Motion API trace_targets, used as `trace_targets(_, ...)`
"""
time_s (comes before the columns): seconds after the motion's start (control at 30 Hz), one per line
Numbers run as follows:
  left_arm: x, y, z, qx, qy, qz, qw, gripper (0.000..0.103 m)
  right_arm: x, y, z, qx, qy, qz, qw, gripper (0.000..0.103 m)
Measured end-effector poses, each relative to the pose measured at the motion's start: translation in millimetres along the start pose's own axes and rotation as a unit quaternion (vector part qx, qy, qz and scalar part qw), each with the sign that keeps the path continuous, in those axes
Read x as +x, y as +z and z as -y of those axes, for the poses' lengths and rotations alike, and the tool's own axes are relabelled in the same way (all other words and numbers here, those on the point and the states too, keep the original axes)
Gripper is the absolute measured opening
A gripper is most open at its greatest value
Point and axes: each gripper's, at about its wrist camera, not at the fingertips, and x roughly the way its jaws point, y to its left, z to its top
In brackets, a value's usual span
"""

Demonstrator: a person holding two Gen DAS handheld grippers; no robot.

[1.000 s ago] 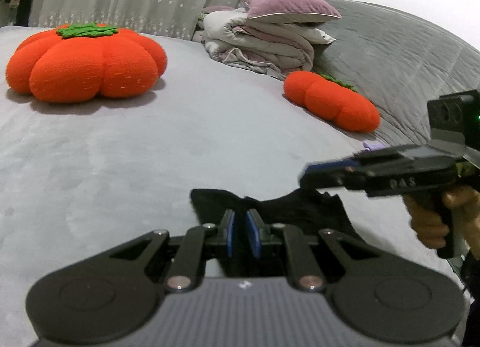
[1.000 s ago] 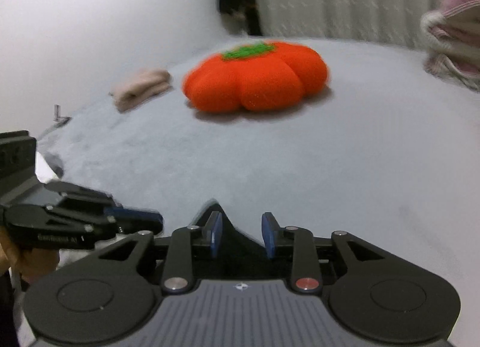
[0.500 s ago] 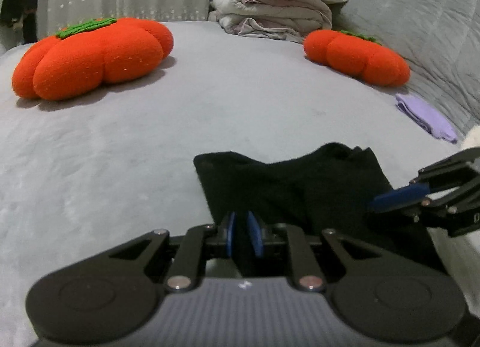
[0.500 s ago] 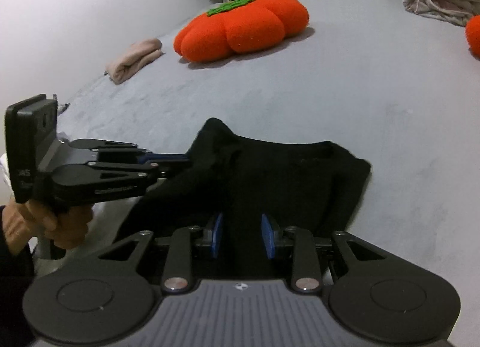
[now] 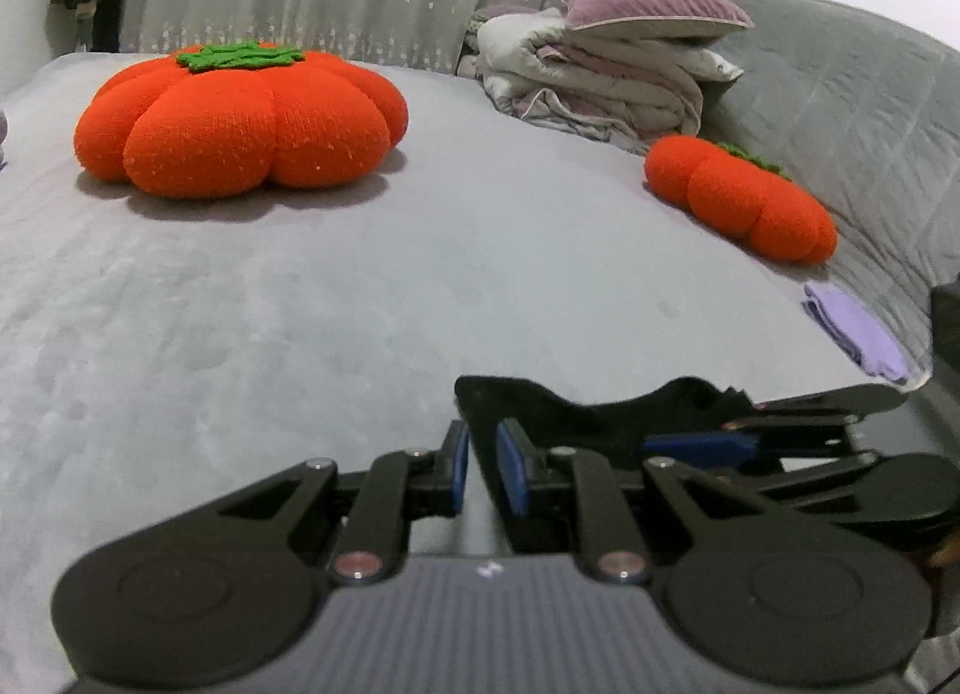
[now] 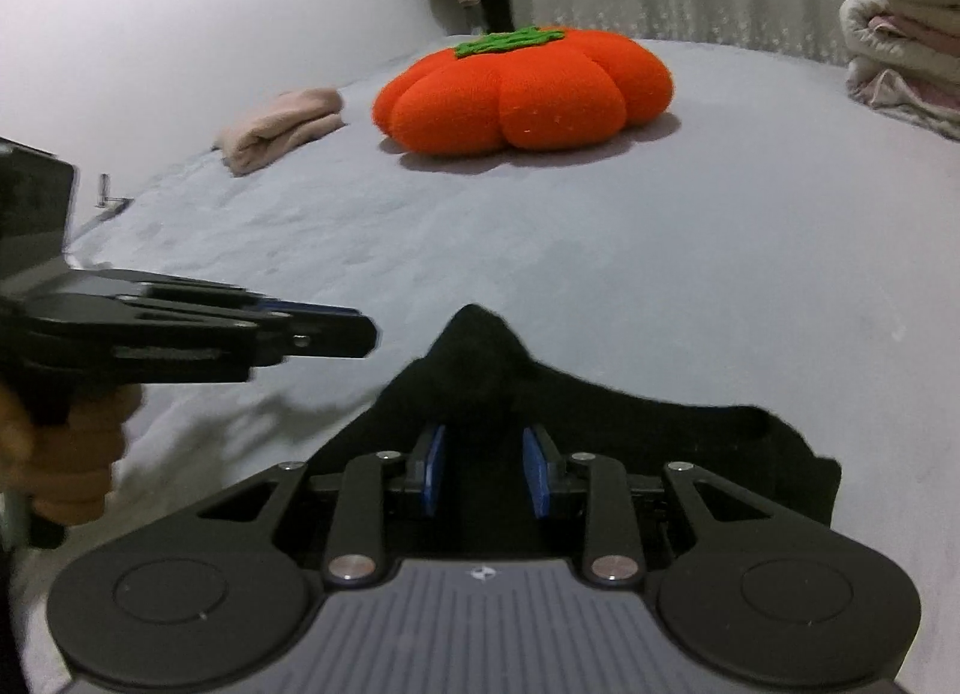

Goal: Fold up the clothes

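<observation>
Holding the garment: the right gripper, its blue pads pressed on a bunched fold of the black garment, which filled the gap between them.
Left gripper: pads drawn almost together with only a thin slit between; bare grey bed showed through the slit, and no cloth was caught in it.
Left gripper's place: just left of the garment's near left corner, tips over the bed; whether they touched the cloth could not be told.
Person's hand: wrapped round the left gripper's handle at the near left edge of the right wrist view.
Garment's place: at the near edge of the bed, spread to the right and rising to a peak just beyond the right gripper's pads.
Large pumpkin cushion: far left on the bed, well apart from the garment.
Small pumpkin cushion: far right, against the quilted grey backrest.
Folded bedding: stacked at the far right with a purple pillow on top.
Lilac cloth: at the right edge, beyond the garment.
Beige folded cloth: far left, by the wall.
</observation>
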Motion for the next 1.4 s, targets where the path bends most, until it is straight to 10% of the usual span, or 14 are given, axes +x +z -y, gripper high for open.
trace_targets(0.33,6,-15,37,0.056,-0.052,0.003,0.9971,0.015,-49,-5,25,0.024,-0.048,0.014,0.998,0.029)
trace_targets(1.4,26,-34,56,0.102,0.018,0.014,0.9945,0.030,-39,-29,50,0.049,-0.126,0.014,0.991,0.016)
